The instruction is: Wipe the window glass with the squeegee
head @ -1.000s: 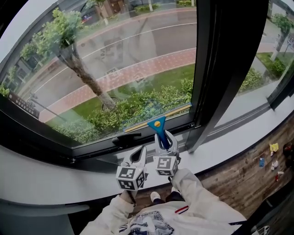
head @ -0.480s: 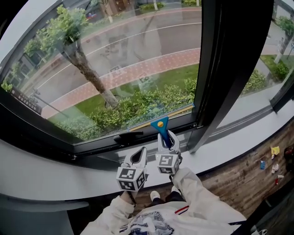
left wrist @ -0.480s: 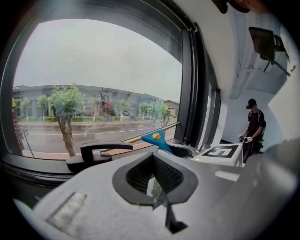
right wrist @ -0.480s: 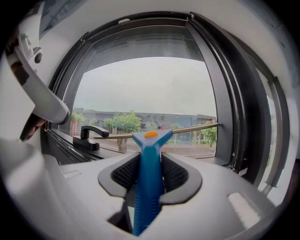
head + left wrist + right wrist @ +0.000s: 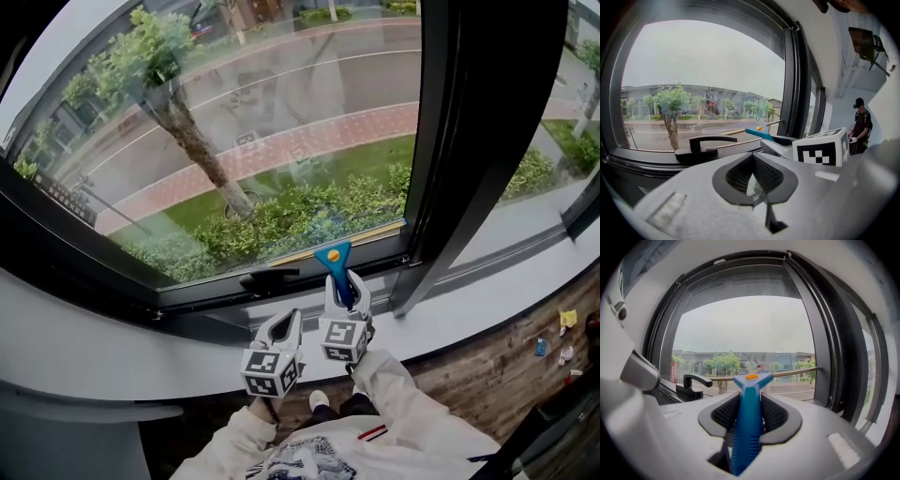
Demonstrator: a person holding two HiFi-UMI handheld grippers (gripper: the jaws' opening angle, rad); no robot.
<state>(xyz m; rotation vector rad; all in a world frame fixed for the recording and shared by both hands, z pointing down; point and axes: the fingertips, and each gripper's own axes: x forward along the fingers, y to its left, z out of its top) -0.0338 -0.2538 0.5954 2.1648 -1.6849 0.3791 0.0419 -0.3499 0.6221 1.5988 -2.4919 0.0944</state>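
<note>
- The squeegee [image 5: 334, 262] stands at the lower right corner of the window glass [image 5: 281, 122]. Its long blade lies along the bottom edge of the pane and runs right as far as the dark mullion [image 5: 469, 141].
- The right tongs [image 5: 344, 289] are clamped on the squeegee's blue handle. In the right gripper view the ribbed handle [image 5: 747, 418] fills the gap between the two pads and rises straight out of the right tongs [image 5: 750, 404]. The triangular head with its orange dot stands above and beyond the tips.
- The squeegee's head points up and away from the person, toward the glass. The marker cube of the right tongs sits below it, over the grey sill [image 5: 94, 347].
- The left tongs [image 5: 284, 323] hover just left of the right pair and a little lower, near them but not touching the squeegee.
- In the left gripper view the left tongs [image 5: 754, 176] have their jaws drawn together, leaving only a thin slit with nothing in it.
- From that view the squeegee's blue head [image 5: 758, 132] shows ahead and to the right, above the other pair's marker cube.
- A black window handle [image 5: 270, 278] lies on the lower frame, left of the squeegee and ahead of the left tongs.
- Wooden floor [image 5: 497, 366] shows at the lower right, below the sill.
</note>
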